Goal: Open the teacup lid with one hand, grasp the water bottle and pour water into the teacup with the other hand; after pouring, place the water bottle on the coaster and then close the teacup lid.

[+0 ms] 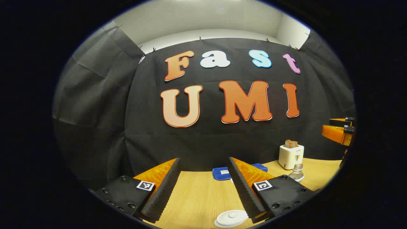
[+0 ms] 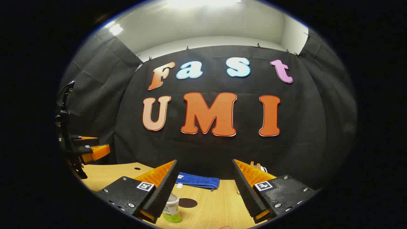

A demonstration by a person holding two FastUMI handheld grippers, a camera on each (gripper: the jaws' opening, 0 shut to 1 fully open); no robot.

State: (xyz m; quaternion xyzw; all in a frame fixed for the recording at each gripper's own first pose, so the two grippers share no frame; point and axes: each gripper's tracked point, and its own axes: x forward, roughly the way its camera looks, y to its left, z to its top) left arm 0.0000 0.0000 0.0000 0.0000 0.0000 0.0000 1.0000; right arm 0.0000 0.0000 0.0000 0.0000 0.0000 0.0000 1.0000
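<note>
A white teacup lid point(image 1: 231, 218) with a small knob lies low in the left gripper view, just inside my left gripper's right finger. My left gripper point(image 1: 204, 159) is open above it, with nothing between its fingers. In the right gripper view a small water bottle point(image 2: 171, 208) with a pale label and a greenish base stands on the wooden table point(image 2: 216, 206), partly hidden behind my right gripper's left finger. A dark round coaster point(image 2: 187, 202) lies just right of the bottle. My right gripper point(image 2: 204, 161) is open and holds nothing.
A folded blue cloth point(image 1: 221, 173) point(image 2: 198, 180) lies at the back of the table. A white toaster point(image 1: 291, 156) with bread stands at the back right, a small clear glass item point(image 1: 297, 172) in front of it. The left gripper point(image 2: 103, 143) hovers at the far left.
</note>
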